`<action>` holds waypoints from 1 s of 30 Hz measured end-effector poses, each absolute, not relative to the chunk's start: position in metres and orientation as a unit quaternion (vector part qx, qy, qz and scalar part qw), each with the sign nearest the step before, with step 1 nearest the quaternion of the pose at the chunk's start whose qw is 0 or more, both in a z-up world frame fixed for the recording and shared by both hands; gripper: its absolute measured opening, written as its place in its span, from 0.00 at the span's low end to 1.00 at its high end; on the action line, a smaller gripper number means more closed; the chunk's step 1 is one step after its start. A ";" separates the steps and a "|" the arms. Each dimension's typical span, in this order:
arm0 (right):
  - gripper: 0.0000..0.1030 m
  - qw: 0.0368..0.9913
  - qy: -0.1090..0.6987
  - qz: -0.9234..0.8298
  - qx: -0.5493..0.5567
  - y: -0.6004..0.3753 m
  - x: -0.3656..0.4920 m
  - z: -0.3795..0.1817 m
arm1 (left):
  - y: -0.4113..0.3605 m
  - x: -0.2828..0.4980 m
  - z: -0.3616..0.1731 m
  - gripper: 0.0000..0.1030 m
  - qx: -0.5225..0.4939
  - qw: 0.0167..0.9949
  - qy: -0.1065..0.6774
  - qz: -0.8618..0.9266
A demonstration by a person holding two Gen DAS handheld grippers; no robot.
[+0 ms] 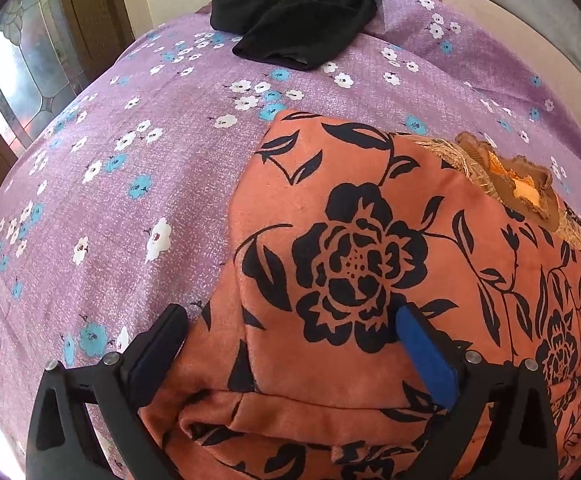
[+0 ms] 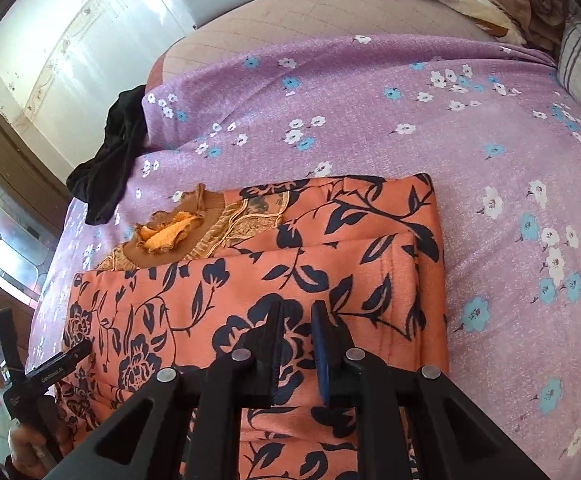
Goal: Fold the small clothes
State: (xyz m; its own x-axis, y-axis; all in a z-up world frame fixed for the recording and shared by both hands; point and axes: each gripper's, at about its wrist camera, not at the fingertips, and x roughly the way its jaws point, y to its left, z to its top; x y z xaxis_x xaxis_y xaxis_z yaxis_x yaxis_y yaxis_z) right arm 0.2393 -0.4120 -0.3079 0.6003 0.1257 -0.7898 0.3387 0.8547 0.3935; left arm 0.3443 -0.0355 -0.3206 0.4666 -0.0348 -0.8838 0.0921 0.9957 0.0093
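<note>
Orange floral garment lies folded on the near side of the purple bedsheet, the left gripper spread wide over its near edge, holding nothing, while the right gripper, fingers nearly together, seems to press the flap flat.

The left gripper tilts steeply downward with its jaws spread as wide as they go, one black finger out to one side and the blue-padded finger out to the other, neither pad pressing on anything. The right gripper also slopes downward, its two fingers drawn nearly together with only a narrow slit between the tips and nothing pinched there. A hand wrapped round the left gripper's handle shows off to the side of the right jaws.
</note>
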 end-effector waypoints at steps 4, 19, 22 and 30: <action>0.18 0.845 0.463 -0.062 0.261 -0.410 0.242 -0.319 | -0.036 0.346 -0.319 1.00 0.029 0.850 0.524 -0.038; 0.20 0.855 0.483 -0.012 0.190 -0.367 0.246 -0.312 | -0.064 0.331 -0.315 1.00 0.103 0.841 0.525 -0.075; 0.20 0.856 0.478 -0.013 0.196 -0.370 0.241 -0.306 | -0.057 0.328 -0.307 1.00 0.099 0.848 0.516 -0.067; 0.81 0.875 0.410 0.003 0.257 -0.377 0.187 -0.271 | -0.002 0.294 -0.269 1.00 0.074 0.886 0.453 -0.064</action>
